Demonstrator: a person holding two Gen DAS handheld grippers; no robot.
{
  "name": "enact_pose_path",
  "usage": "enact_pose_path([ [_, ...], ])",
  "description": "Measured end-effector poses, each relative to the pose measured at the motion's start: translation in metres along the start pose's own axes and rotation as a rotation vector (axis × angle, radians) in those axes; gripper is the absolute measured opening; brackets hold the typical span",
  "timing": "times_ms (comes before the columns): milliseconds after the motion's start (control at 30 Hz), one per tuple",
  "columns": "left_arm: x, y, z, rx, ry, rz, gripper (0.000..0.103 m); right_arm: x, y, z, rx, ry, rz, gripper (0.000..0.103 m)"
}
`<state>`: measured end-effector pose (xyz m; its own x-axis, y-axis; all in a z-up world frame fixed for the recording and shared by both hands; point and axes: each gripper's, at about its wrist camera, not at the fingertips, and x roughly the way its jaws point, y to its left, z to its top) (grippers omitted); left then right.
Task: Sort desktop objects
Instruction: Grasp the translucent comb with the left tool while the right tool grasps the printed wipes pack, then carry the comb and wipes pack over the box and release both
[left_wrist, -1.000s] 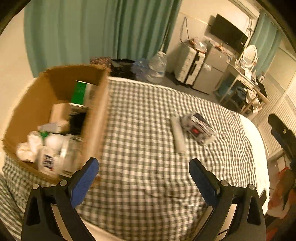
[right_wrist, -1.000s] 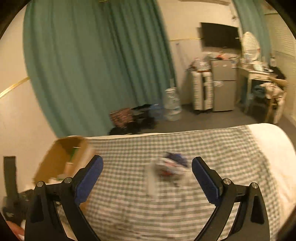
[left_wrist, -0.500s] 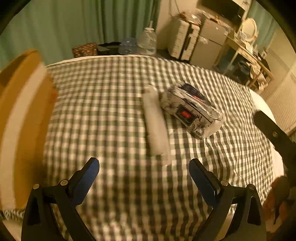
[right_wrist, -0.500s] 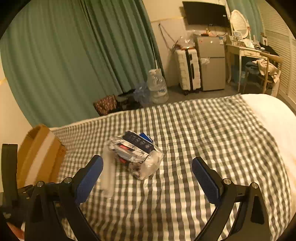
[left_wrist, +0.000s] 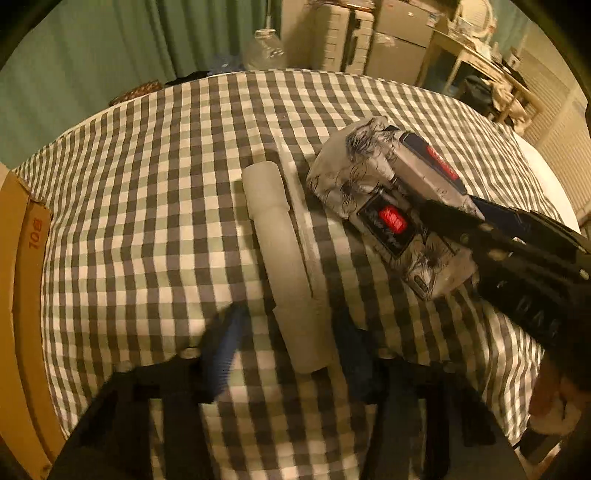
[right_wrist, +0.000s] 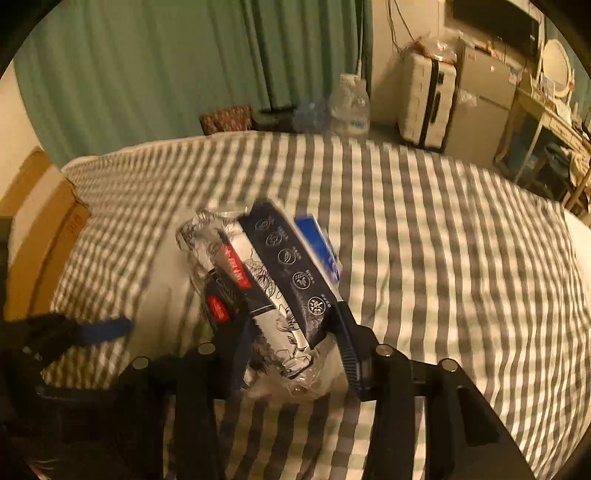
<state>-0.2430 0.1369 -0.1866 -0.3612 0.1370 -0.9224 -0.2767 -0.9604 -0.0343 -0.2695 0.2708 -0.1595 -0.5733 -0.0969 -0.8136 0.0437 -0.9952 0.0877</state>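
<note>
A long white tube (left_wrist: 286, 258) lies on the checked cloth (left_wrist: 147, 184). My left gripper (left_wrist: 291, 343) has its blue pads on either side of the tube's near end, closed in on it. Right of the tube lies a clear plastic packet (left_wrist: 391, 206) holding printed boxes with red labels. My right gripper (right_wrist: 291, 332) is closed on the packet's (right_wrist: 266, 277) near end; it also shows in the left wrist view (left_wrist: 517, 251) at the right. The left gripper's blue pad (right_wrist: 99, 330) shows at the left of the right wrist view.
A cardboard box (left_wrist: 18, 295) stands at the left edge of the cloth, also seen in the right wrist view (right_wrist: 40, 221). Beyond the far edge are green curtains (right_wrist: 166, 66), a water bottle (right_wrist: 349, 107), a suitcase (right_wrist: 424, 99) and a desk (right_wrist: 546, 122).
Both grippers have moved forward and down onto the cloth and closed from wide open: the left around the tube's near end, the right around the packet.
</note>
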Motion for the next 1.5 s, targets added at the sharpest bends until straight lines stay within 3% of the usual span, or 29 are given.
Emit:
enact_pose_path([
  [100,-0.01,0.014,-0.009,-0.054,0.017,-0.049,0.035,-0.014,-0.008,-0.009,0.067,0.001,0.021,0.031],
  [233,-0.024,0.028,-0.03,-0.061,0.037,-0.055,0.033,-0.036,-0.017,-0.024,0.122,-0.006,-0.012,0.031],
  [467,-0.03,0.055,-0.076,-0.095,0.1,-0.056,0.028,-0.074,-0.02,-0.036,0.181,-0.03,0.016,0.031],
  [567,-0.038,0.062,-0.078,-0.113,0.085,-0.053,0.028,-0.081,-0.023,-0.041,0.194,-0.037,0.03,0.031],
  [633,-0.05,0.062,-0.071,-0.115,0.048,-0.059,0.031,-0.082,-0.025,-0.04,0.206,-0.044,0.034,0.031],
  [700,-0.06,0.055,-0.057,-0.093,-0.006,-0.059,0.048,-0.08,-0.03,-0.041,0.226,-0.045,0.043,0.031],
  [733,-0.063,0.052,-0.051,-0.078,-0.033,-0.045,0.065,-0.08,-0.031,-0.043,0.231,-0.042,0.049,0.031],
  [800,-0.065,0.04,-0.036,-0.026,-0.093,-0.007,0.068,-0.078,-0.039,-0.043,0.249,-0.031,0.065,0.031],
  [867,-0.057,0.026,-0.023,0.039,-0.103,0.007,0.068,-0.076,-0.042,-0.043,0.265,-0.024,0.08,0.031],
  [1067,-0.015,0.016,-0.002,0.137,-0.051,0.125,0.062,-0.069,-0.055,-0.048,0.314,-0.009,0.11,0.031],
  [1100,-0.009,0.017,-0.003,0.14,-0.041,0.144,0.058,-0.068,-0.057,-0.048,0.318,-0.006,0.113,0.031],
  [1133,-0.004,0.02,0.0,0.135,-0.031,0.155,0.046,-0.067,-0.058,-0.049,0.32,-0.005,0.114,0.031],
  [1167,-0.003,0.023,-0.001,0.121,-0.036,0.143,0.025,-0.066,-0.059,-0.049,0.323,-0.002,0.117,0.031],
  [1267,-0.016,0.038,-0.002,0.108,-0.041,0.092,0.024,-0.065,-0.058,-0.049,0.317,0.001,0.117,0.031],
  [1367,-0.039,0.064,-0.009,0.003,-0.05,-0.024,0.024,-0.066,-0.055,-0.049,0.31,-0.002,0.101,0.032],
  [1500,-0.072,0.091,-0.018,-0.04,-0.084,-0.048,0.024,-0.073,-0.042,-0.044,0.287,-0.02,0.06,0.031],
])
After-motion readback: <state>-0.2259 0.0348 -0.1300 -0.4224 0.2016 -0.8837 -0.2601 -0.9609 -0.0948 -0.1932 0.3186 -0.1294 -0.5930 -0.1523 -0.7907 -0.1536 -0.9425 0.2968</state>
